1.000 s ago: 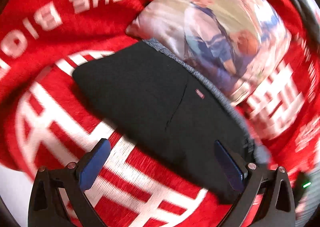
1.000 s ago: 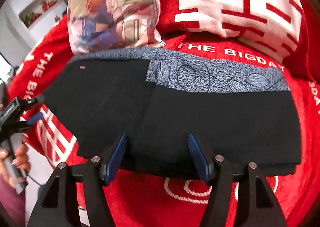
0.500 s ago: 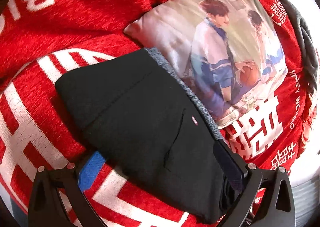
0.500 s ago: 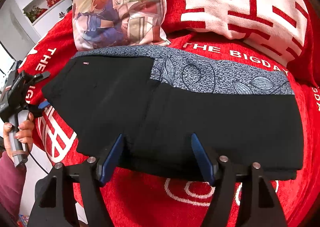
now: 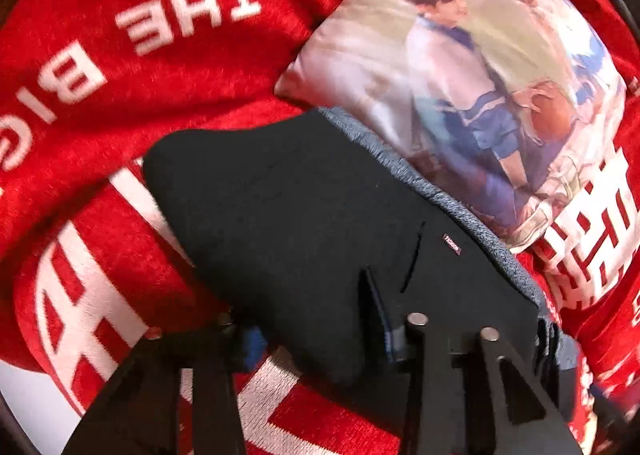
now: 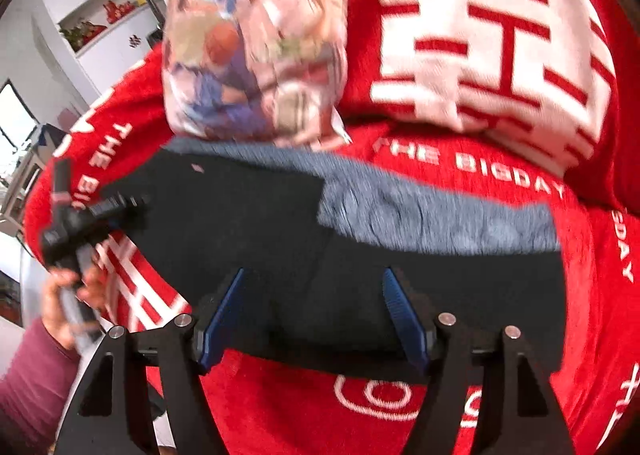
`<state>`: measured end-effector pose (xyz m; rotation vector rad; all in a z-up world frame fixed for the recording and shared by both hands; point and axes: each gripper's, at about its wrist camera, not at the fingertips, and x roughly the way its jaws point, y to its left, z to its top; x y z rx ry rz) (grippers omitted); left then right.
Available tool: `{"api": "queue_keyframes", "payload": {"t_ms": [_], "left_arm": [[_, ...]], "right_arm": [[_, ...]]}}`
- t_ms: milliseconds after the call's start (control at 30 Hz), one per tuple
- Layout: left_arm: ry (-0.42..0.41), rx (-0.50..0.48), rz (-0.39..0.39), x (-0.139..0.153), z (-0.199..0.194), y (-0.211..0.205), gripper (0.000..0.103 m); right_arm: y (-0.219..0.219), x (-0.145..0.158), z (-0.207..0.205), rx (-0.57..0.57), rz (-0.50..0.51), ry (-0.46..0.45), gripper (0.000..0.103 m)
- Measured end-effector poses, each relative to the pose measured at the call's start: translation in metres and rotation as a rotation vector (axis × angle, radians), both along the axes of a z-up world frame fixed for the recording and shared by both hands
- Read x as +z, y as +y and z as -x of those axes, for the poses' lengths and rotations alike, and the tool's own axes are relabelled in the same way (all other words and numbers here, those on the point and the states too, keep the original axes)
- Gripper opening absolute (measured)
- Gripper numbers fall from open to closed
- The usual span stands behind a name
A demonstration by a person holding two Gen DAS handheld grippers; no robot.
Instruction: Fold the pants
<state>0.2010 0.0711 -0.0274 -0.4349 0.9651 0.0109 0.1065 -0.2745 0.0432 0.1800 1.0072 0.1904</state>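
The black pants (image 5: 304,215) lie folded on a red blanket, with a grey-blue patterned layer (image 6: 440,215) showing along their far edge. My left gripper (image 5: 316,315) has narrowed around the pants' near end: the left finger is under the fabric edge, the right finger (image 5: 374,303) rests on top. It shows at the left of the right wrist view (image 6: 116,207). My right gripper (image 6: 316,307) is open, its blue pads either side of the pants' near folded edge (image 6: 320,339).
A printed cushion (image 5: 472,87) lies against the pants' far edge. A red pillow (image 6: 492,31) with white characters is behind it. The red blanket (image 5: 140,55) covers the surface; its edge and the room lie to the left (image 6: 48,75).
My left gripper has closed in from wide open onto the pants' end. My right gripper has stayed open at the near edge, pushed slightly forward.
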Motion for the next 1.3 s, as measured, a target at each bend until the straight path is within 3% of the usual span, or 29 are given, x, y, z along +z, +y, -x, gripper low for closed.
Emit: {"api": "queue_keyframes", "payload": {"t_ms": [33, 167, 200, 300, 533, 733, 900, 933, 967, 1000, 1033, 1167, 1300], "left_arm": [[-0.031, -0.01, -0.052, 0.005, 0.005, -0.006, 0.038], [-0.135, -0.082, -0.393, 0.017, 0.019, -0.051, 0.037], [-0.15, -0.094, -0.44, 0.017, 0.021, -0.058, 0.037], [-0.161, -0.106, -0.494, 0.016, 0.024, -0.066, 0.037], [-0.204, -0.122, -0.633, 0.01, 0.03, -0.086, 0.037], [-0.24, -0.132, -0.666, 0.005, 0.034, -0.089, 0.037], [-0.253, -0.136, -0.654, 0.005, 0.037, -0.086, 0.037], [-0.255, -0.138, -0.651, 0.006, 0.038, -0.086, 0.037], [-0.256, -0.138, -0.649, 0.006, 0.039, -0.085, 0.037], [-0.255, -0.141, -0.647, 0.006, 0.039, -0.085, 0.037], [-0.251, -0.146, -0.643, 0.006, 0.039, -0.086, 0.037], [-0.27, -0.17, -0.648, 0.012, 0.048, -0.092, 0.037], [-0.344, -0.198, -0.654, 0.038, 0.066, -0.109, 0.037]], "right_arm": [[0.001, 0.007, -0.007, 0.011, -0.023, 0.0, 0.074], [0.013, 0.024, -0.039, 0.06, -0.108, 0.038, 0.074], [0.019, 0.027, -0.046, 0.076, -0.124, 0.048, 0.074], [0.053, 0.042, -0.073, 0.171, -0.144, 0.062, 0.074], [0.187, 0.065, -0.134, 0.502, -0.056, 0.155, 0.074], [0.289, 0.041, -0.158, 0.672, 0.131, 0.247, 0.074], [0.324, -0.001, -0.181, 0.66, 0.24, 0.358, 0.073], [0.327, -0.011, -0.186, 0.65, 0.252, 0.388, 0.071], [0.329, -0.017, -0.19, 0.675, 0.27, 0.415, 0.054], [0.331, -0.023, -0.192, 0.677, 0.268, 0.439, 0.03], [0.33, -0.029, -0.194, 0.675, 0.248, 0.469, 0.023], [0.313, -0.017, -0.19, 0.657, 0.183, 0.393, 0.019], [0.262, 0.017, -0.182, 0.608, -0.002, 0.318, 0.019]]}}
